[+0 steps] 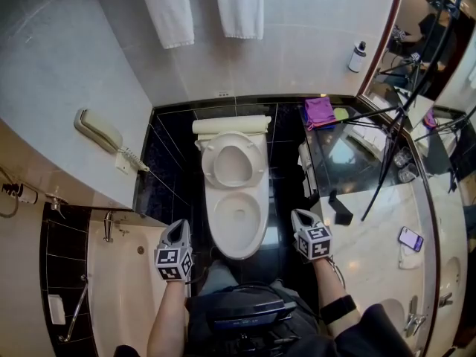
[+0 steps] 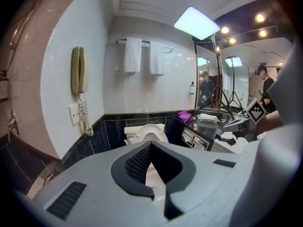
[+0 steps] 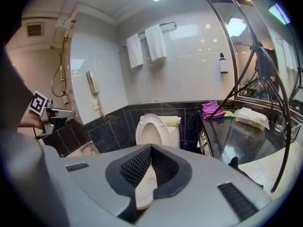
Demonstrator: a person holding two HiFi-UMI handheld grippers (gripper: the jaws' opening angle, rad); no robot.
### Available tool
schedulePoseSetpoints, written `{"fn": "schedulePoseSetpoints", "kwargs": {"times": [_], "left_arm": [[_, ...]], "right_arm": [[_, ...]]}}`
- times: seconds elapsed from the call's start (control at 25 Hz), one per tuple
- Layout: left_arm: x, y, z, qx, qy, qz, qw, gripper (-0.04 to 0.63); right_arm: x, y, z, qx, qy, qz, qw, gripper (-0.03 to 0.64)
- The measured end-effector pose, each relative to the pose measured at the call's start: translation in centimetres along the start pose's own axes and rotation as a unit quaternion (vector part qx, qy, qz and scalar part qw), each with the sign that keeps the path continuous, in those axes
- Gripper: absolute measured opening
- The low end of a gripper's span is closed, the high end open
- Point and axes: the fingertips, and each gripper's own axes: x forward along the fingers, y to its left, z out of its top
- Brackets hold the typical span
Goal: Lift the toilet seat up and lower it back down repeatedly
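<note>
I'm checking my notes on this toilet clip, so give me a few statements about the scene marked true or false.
The toilet seat stands raised. True.
The right gripper clamps the seat. False: it is shut on nothing and touches nothing.
Two white towels hang side by side. True.
The wall phone hangs at the person's right. False: it is at the left.
A purple cloth lies on the counter. True.

**Ana:** Where is the toilet seat (image 1: 233, 138)?
**Ben:** It is up. It is a white ring. It leans back on the tank (image 1: 230, 125), above the open bowl (image 1: 238, 248).
</note>
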Motion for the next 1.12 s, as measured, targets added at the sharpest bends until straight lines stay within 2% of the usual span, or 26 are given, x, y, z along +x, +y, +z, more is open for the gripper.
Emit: {"fn": "schedulePoseSetpoints", "kwargs": {"times": [0.24, 0.44, 0.52, 0.64, 0.84, 1.04, 1.12], "left_arm": [[2.7, 0.0, 0.1, 0.016, 0.014, -0.020, 0.9996, 0.000], [6.6, 0.0, 0.5, 0.043, 0.023, -0.039, 0.9981, 0.000], [8.3, 0.2, 0.6, 0.051, 0.028, -0.048, 0.9972, 0.000], [11.2, 0.7, 0.7, 0.055, 0.034, -0.059, 0.9962, 0.000], [16.4, 1.5, 0.3, 0.062, 0.041, -0.075, 0.9944, 0.000], [21.6, 2.2, 0.2, 0.070, 0.046, -0.093, 0.9921, 0.000], [23.4, 2.6, -0.2, 0.076, 0.046, -0.096, 0.9915, 0.000]], "right_arm": [[3.0, -0.3, 2.2, -0.076, 0.001, -0.027, 0.997, 0.022], [7.7, 0.5, 5.4, -0.156, 0.016, -0.024, 0.987, 0.081], [10.0, 0.5, 6.4, -0.187, 0.025, -0.025, 0.982, 0.101], [13.9, 0.6, 7.9, -0.233, 0.040, -0.021, 0.971, 0.169], [20.9, -0.6, 9.5, -0.304, 0.068, -0.020, 0.950, 0.183], [28.2, -1.7, 11.0, -0.355, 0.078, -0.024, 0.931, 0.183], [30.7, -1.9, 10.9, -0.371, 0.087, -0.021, 0.924, 0.204]]}}
